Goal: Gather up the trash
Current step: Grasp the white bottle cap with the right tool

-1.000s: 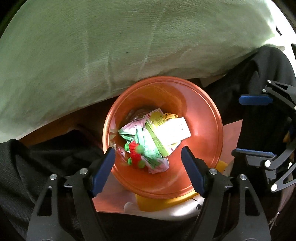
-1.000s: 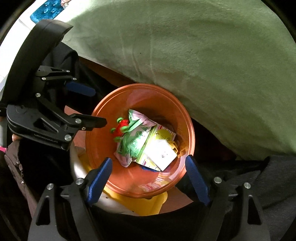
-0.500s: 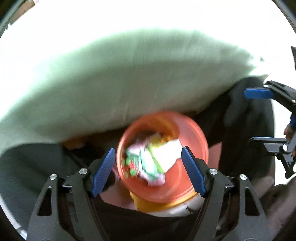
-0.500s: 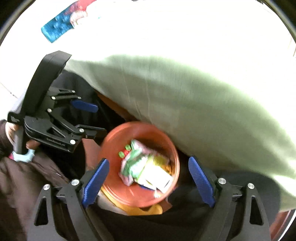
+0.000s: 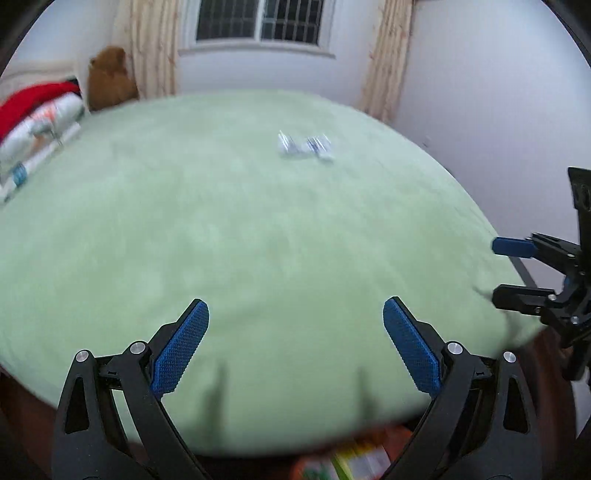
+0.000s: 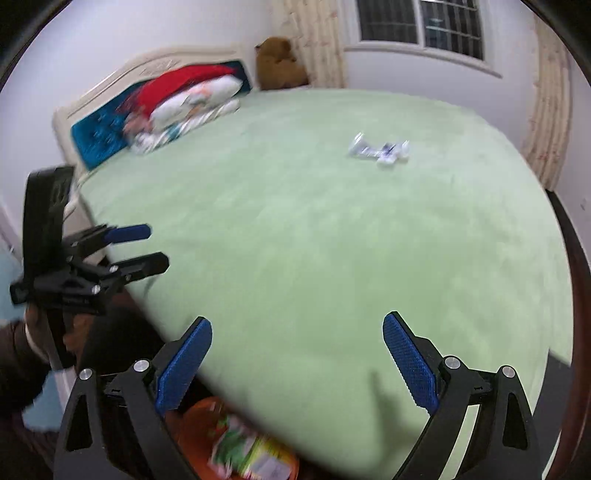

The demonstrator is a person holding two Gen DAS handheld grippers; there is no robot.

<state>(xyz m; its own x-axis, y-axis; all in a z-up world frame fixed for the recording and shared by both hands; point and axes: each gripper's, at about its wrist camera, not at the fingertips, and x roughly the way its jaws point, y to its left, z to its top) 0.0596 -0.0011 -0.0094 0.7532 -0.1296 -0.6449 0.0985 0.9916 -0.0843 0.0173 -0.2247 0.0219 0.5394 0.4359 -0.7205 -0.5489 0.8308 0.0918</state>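
Note:
A white and blue wrapper lies far out on the green bed; it also shows in the right wrist view. The orange trash bin, holding several wrappers, sits below the bed's near edge; only a sliver of the bin shows in the left wrist view. My left gripper is open and empty above the near edge. My right gripper is open and empty too. Each gripper is seen from the other's view: the right one and the left one.
Pillows and a red cloth are piled by the headboard at the far left. A brown stuffed bear sits in the corner. A window with curtains is on the far wall. The dark bed frame runs along the right.
Both grippers tilted up from looking down into the orange bin to looking across the bed. The bin slid to the bottom edge of both views. Both grippers stayed open.

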